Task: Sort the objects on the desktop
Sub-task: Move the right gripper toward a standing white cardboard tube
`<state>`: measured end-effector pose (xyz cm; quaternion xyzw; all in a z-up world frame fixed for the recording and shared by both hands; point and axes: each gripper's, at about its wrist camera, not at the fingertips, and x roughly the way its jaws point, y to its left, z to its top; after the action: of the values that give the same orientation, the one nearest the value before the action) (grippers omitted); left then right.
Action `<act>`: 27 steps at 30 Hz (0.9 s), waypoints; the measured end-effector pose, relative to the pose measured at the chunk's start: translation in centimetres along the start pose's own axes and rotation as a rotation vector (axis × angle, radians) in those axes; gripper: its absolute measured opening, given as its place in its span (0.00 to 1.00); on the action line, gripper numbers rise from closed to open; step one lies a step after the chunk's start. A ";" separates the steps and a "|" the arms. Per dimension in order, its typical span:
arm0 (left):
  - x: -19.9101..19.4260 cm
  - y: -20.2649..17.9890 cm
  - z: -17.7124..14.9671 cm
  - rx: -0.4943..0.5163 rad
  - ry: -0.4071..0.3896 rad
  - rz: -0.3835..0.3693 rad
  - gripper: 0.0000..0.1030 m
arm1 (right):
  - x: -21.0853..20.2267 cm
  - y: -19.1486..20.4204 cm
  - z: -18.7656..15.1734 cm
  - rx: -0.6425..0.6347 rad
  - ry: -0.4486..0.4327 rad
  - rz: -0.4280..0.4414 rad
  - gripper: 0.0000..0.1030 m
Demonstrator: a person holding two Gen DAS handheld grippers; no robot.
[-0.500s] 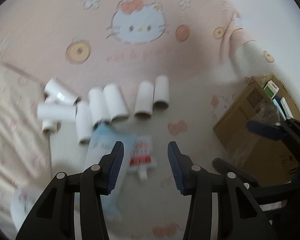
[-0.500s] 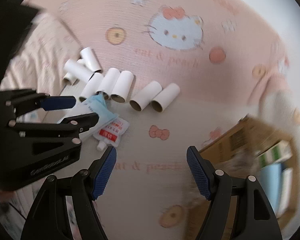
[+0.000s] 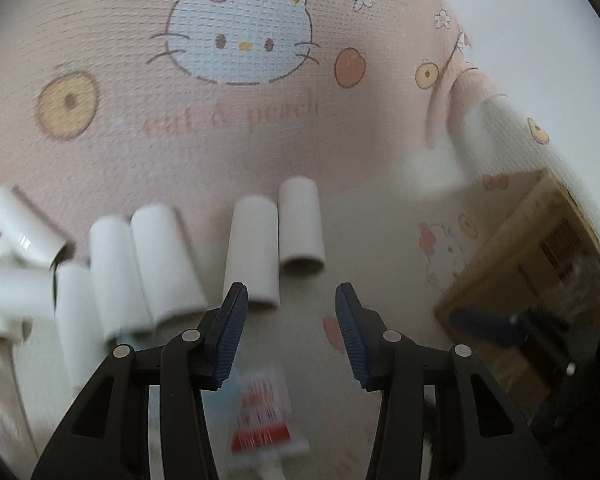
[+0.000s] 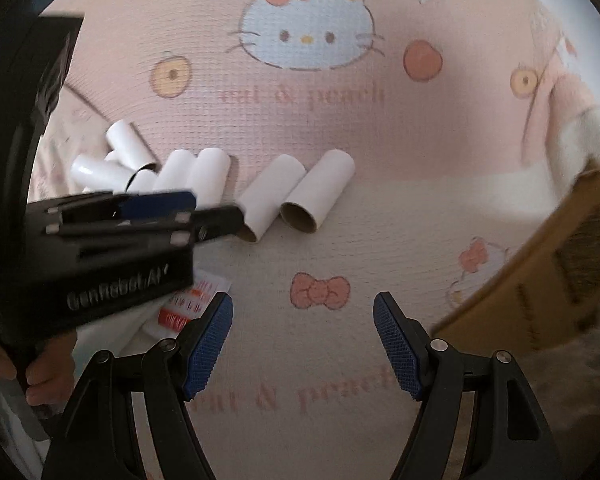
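Step in hand: likely a reach by the left gripper (image 3: pixel 288 312) for one of the white paper tubes, judging by where it points.
Nearest tubes: a pair lying side by side, the left tube (image 3: pixel 253 252) just ahead of the left finger, the right tube (image 3: pixel 301 230) touching its side.
Other tubes: a loose heap (image 3: pixel 112 264) further toward the left edge of the cloth (image 3: pixel 260 140), some stacked on each other.
Sachet: a red and white sachet (image 3: pixel 262 416) lies below the left gripper, blurred.
Box: a cardboard box (image 3: pixel 540 264) sits toward the right edge, probably the place for sorted things.
Left fingers: fairly wide, nothing between them.
Right gripper (image 4: pixel 302 340): fingers wide, empty, over bare cloth.
Doing it well: centre the fingers across one tube's round body, not its open end, and close gently; thin card will likely crush or roll.
Risk: the touching neighbour may get nudged away.
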<state>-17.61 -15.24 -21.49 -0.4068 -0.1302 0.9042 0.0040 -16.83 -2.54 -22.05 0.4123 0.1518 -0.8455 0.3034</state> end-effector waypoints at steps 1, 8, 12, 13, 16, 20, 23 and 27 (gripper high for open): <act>0.6 0.3 0.4 0.000 0.006 -0.007 0.48 | 0.6 -0.1 0.2 0.007 -0.004 0.008 0.69; 3.8 5.6 1.3 -0.242 0.111 -0.156 0.41 | 4.2 0.2 1.3 0.050 0.014 0.043 0.69; 3.8 6.3 1.4 -0.289 0.108 -0.202 0.41 | 6.0 0.5 1.8 0.080 0.027 0.099 0.69; 3.8 6.4 1.4 -0.300 0.106 -0.210 0.41 | 6.3 0.7 1.9 0.081 0.032 0.105 0.69; 4.6 6.9 1.2 -0.319 0.139 -0.172 0.41 | 7.2 1.1 2.4 0.078 0.039 0.116 0.69; 6.2 7.9 0.6 -0.389 0.226 -0.211 0.41 | 8.1 1.2 3.0 0.085 0.044 0.123 0.69; 6.5 7.5 0.4 -0.364 0.249 -0.205 0.41 | 9.3 1.1 3.5 0.089 0.063 0.151 0.69; 6.6 7.1 0.4 -0.340 0.252 -0.187 0.41 | 10.2 0.8 4.2 0.068 0.073 0.172 0.68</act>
<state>-21.61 -21.46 -27.84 -0.4973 -0.3165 0.8070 0.0354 -23.73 -9.25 -27.55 0.4644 0.0980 -0.8055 0.3548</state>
